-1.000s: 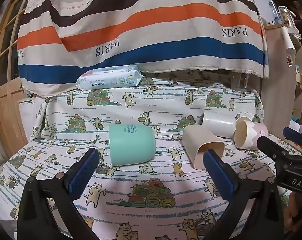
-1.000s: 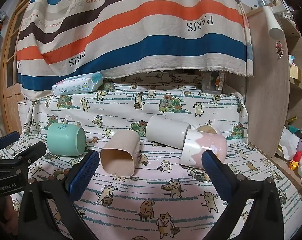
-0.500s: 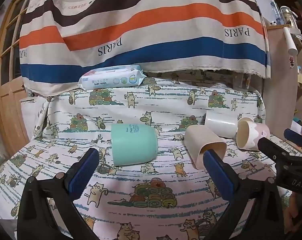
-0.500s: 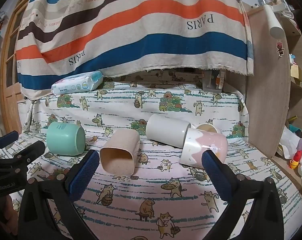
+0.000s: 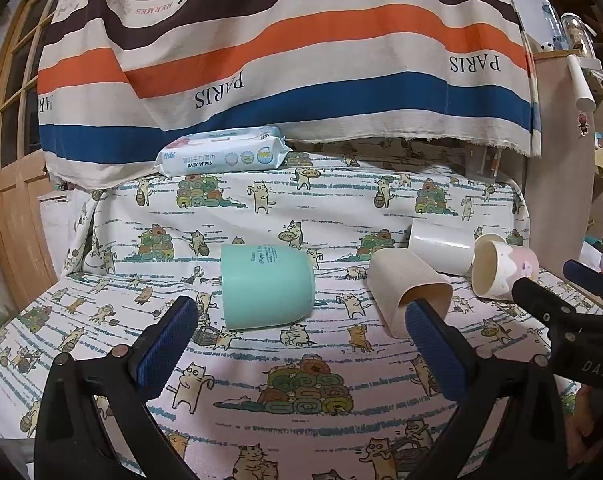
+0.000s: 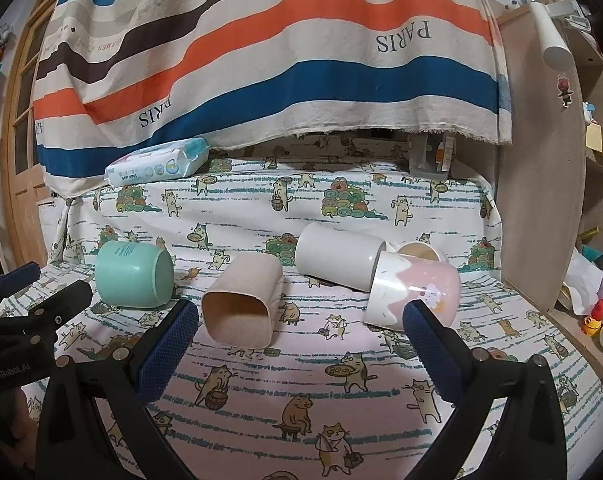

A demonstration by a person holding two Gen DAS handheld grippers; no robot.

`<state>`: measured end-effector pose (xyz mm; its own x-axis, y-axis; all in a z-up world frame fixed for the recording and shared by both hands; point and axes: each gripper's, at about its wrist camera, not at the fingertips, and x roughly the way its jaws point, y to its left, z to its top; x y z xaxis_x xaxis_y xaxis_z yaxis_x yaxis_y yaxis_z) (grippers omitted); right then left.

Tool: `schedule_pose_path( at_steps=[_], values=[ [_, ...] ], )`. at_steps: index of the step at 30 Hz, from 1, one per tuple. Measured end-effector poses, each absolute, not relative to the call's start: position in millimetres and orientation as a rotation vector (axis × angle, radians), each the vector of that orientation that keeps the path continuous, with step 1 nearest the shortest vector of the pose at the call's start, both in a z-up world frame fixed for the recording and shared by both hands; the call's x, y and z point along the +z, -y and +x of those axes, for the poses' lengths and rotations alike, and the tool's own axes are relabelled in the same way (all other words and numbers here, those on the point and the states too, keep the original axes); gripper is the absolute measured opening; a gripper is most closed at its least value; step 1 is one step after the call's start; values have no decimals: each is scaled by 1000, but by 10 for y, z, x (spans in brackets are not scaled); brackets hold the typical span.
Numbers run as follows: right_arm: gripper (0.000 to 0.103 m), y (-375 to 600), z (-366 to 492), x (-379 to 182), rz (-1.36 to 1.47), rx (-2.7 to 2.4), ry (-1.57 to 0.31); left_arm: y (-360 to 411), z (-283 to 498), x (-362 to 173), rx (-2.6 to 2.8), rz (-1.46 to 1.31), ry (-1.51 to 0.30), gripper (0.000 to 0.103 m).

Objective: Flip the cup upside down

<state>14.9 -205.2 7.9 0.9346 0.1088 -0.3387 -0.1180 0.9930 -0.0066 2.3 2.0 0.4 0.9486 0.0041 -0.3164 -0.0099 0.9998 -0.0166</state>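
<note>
Several cups lie on their sides on the cat-print cloth. A mint green cup (image 5: pixel 266 285) (image 6: pixel 135 276) lies at the left. A beige square cup (image 5: pixel 409 292) (image 6: pixel 243 298) lies in the middle with its mouth toward me. A white cup (image 5: pixel 439 246) (image 6: pixel 339 258) and a pink-and-white cup (image 5: pixel 501 270) (image 6: pixel 413 290) lie at the right. My left gripper (image 5: pixel 301 338) is open and empty, just short of the green cup. My right gripper (image 6: pixel 299 338) is open and empty, in front of the beige and pink cups.
A pack of baby wipes (image 5: pixel 221 155) (image 6: pixel 157 162) lies at the back left under a striped hanging cloth (image 5: pixel 285 52). A wooden door (image 5: pixel 9 184) stands at the left. A wooden panel (image 6: pixel 541 200) and cluttered shelves stand at the right.
Both grippers have drifted only slightly; the left view has edged a little back and left. No cup has moved.
</note>
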Motion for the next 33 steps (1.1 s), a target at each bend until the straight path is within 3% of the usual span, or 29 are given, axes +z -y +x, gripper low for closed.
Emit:
schedule_pose_path(
  at_steps=[33],
  values=[
    [103, 2014, 88, 92, -44, 135, -307, -14, -7, -20, 19, -16, -308, 103]
  ],
)
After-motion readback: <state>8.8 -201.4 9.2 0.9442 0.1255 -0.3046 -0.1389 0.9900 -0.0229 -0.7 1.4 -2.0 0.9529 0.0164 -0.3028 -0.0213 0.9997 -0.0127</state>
